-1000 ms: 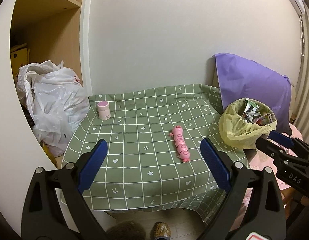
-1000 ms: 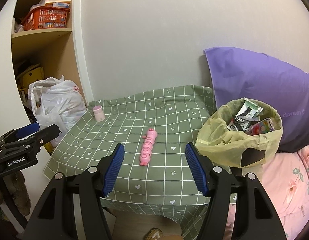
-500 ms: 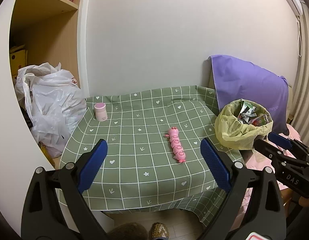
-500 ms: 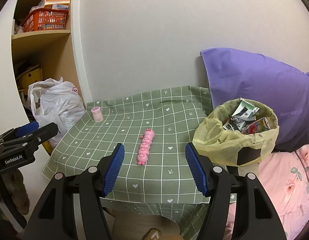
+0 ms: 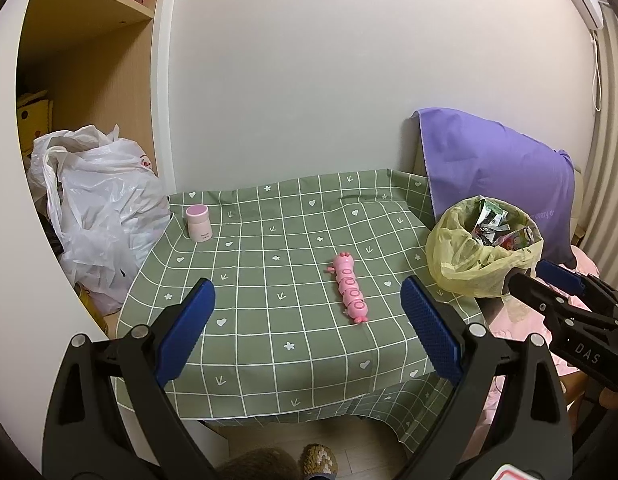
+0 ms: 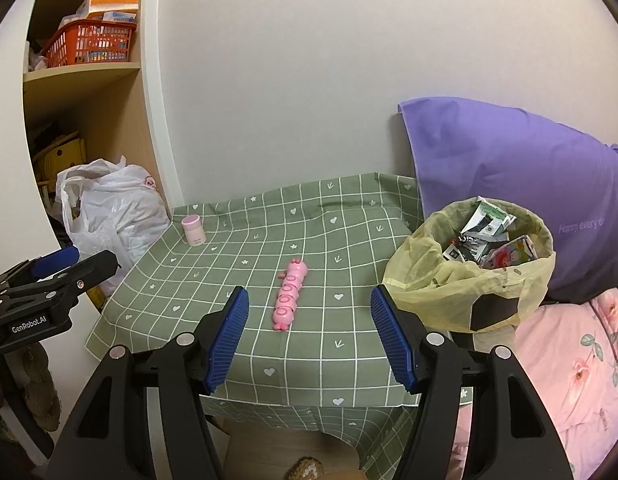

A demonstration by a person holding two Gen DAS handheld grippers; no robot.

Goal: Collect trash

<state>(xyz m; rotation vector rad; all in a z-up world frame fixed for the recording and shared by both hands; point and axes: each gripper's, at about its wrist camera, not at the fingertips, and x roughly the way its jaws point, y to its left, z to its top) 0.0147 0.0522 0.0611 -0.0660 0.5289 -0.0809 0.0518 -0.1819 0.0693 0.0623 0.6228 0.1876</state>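
Observation:
A bin lined with a yellow bag stands at the table's right edge, filled with crumpled wrappers. A pink caterpillar toy lies mid-table on the green checked cloth. A small pink jar stands at the far left corner. My left gripper is open and empty, held back from the table's near edge. My right gripper is open and empty, near the front edge, left of the bin.
A white plastic bag sits left of the table beside wooden shelves with an orange basket. A purple pillow leans behind the bin. Pink bedding lies at the right.
Both grippers have drawn back a little from the table, so the table, toy and bin look smaller and farther. Both stay open and empty. Nothing on the table has moved.

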